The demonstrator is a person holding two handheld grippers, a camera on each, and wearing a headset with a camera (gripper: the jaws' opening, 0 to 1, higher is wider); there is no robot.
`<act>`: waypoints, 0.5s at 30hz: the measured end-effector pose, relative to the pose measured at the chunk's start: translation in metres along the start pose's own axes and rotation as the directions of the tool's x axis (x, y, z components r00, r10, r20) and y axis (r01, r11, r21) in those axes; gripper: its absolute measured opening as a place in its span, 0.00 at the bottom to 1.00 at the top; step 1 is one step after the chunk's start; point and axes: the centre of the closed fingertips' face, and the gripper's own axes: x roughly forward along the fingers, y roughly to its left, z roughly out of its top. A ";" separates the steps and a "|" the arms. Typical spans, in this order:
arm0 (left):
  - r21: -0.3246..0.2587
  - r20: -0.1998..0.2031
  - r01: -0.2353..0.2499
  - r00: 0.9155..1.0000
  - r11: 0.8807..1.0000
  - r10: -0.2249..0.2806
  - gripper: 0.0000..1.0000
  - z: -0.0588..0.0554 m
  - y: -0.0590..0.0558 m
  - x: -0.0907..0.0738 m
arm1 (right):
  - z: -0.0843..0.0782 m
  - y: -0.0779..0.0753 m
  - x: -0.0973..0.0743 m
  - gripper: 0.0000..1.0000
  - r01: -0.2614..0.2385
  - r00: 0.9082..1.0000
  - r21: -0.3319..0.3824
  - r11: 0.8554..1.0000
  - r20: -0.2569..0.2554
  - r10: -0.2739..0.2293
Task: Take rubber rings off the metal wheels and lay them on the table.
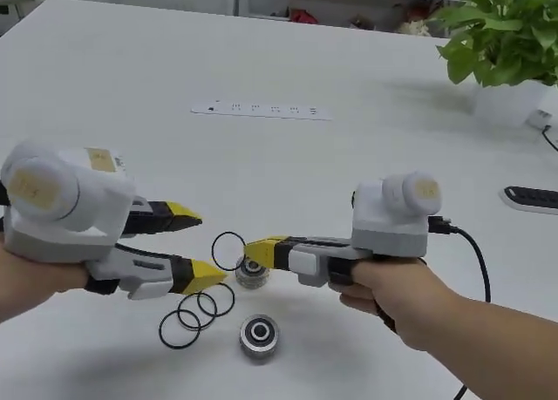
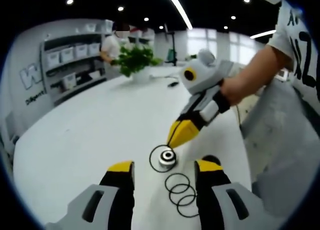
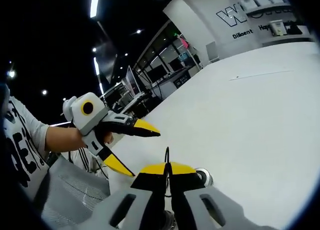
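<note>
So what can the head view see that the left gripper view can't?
Head view: a second wheel near the person and a socket strip. Left gripper view: shelves and ceiling lights. Both: the plant, three loose rings, a wheel, and the right gripper pinching a ring.

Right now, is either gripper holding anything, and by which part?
The right gripper pinches a rubber ring by its edge between its shut jaw tips, close to a metal wheel. The left gripper is open and holds nothing.
</note>
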 end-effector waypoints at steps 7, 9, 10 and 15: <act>-0.017 0.009 -0.009 1.000 1.000 0.009 0.55 -0.007 -0.001 -0.014 | -0.004 0.010 0.009 0.00 -0.035 0.999 0.023 0.999 -0.020 0.035; -0.019 0.008 -0.012 1.000 1.000 0.012 0.56 -0.010 -0.002 -0.017 | -0.005 0.013 0.012 0.00 -0.044 0.999 0.027 0.999 -0.025 0.045; -0.023 0.007 -0.015 1.000 1.000 0.015 0.57 -0.012 -0.001 -0.020 | -0.006 0.014 0.014 0.00 -0.050 0.998 0.032 0.998 -0.027 0.051; -0.036 -0.004 -0.022 1.000 0.999 0.022 0.60 -0.020 -0.001 -0.028 | -0.009 0.021 0.021 0.00 -0.075 0.996 0.059 0.995 -0.041 0.078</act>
